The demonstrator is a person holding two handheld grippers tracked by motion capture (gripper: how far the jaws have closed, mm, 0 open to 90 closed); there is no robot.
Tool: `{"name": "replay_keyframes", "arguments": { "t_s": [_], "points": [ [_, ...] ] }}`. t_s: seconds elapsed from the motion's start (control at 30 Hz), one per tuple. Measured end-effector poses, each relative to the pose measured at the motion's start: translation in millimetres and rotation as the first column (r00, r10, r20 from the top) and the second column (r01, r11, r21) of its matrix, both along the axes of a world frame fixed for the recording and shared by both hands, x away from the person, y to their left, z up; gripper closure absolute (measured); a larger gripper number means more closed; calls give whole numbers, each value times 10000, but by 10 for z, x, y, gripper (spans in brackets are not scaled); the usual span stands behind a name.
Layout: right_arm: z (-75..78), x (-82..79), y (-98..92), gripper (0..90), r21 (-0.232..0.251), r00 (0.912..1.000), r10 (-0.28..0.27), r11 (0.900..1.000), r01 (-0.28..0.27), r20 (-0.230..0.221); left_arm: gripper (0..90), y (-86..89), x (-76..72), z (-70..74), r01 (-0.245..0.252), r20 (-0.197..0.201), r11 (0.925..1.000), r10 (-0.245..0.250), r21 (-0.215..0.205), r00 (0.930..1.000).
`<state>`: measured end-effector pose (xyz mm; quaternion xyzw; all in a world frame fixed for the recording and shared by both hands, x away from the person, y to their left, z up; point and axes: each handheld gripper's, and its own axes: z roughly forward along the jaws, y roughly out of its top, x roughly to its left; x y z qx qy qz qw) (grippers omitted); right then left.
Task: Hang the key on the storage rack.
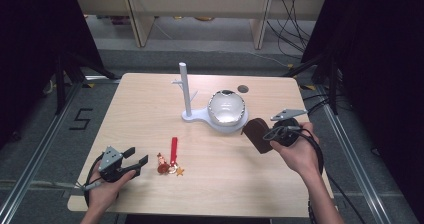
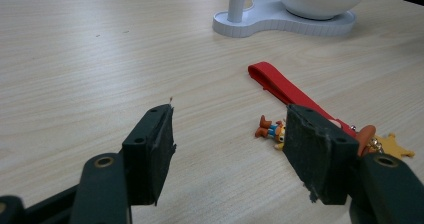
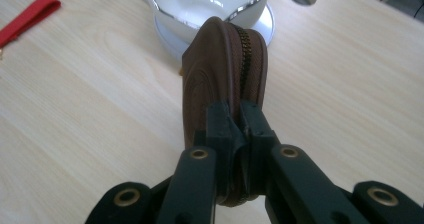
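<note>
The right claw (image 1: 265,134) is clamped on a small brown zippered leather pouch (image 1: 256,134), held edge-up above the pale wooden table (image 1: 150,104), just beside the shiny white bowl on its white stand (image 1: 226,107) with an upright white post (image 1: 185,86). The bowl lies ahead of the pouch and toward the table's middle, so the right hand (image 1: 300,151) is much the nearer one to it. The left claw (image 1: 138,163) stands apart, empty, near the table's front edge, with a red strap keychain carrying small charms (image 1: 171,156) just to its right; the strap's long axis runs away from the person. The right gripper view shows the pouch's zip (image 3: 248,59) facing up between the jaws, which the high view cannot resolve
</note>
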<state>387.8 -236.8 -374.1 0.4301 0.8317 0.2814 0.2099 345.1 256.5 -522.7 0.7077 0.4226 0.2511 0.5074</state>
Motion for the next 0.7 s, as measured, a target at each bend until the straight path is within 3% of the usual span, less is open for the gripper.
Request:
{"name": "replay_keyframes", "arguments": {
  "t_s": [0.17,0.2,0.27,0.47,0.5,0.63,0.67,0.7],
  "points": [
    [45,8,60,855,-26,9998,143,9999,-143,150,360,-1,0,0,27,30,10000,-27,20,10000],
    [64,27,80,855,-106,9987,280,9996,-276,424,360,-2,-2,0,20,28,10000,-20,19,10000],
    [93,40,122,855,-87,9984,274,9996,-270,501,360,-3,15,-7,183,188,9998,-183,-13,9997],
    [191,106,249,854,-84,9949,504,9987,-499,873,361,-8,-7,1,4,27,9999,-4,107,10000],
    [206,138,265,854,-198,9913,685,9976,-667,1125,360,-8,-8,2,-2,21,9999,2,102,10000],
    [273,230,385,854,-210,9880,853,9963,-833,1285,360,-5,-12,0,-3,38,10000,3,61,10000],
    [294,300,431,854,-338,9810,1108,9937,-1068,1590,360,-4,-12,0,-6,37,10000,6,43,10000],
    [294,300,431,854,-338,9810,1108,9937,-1068,1590,360,-3,-11,1,-4,26,10000,4,42,10000]
  ]
}}
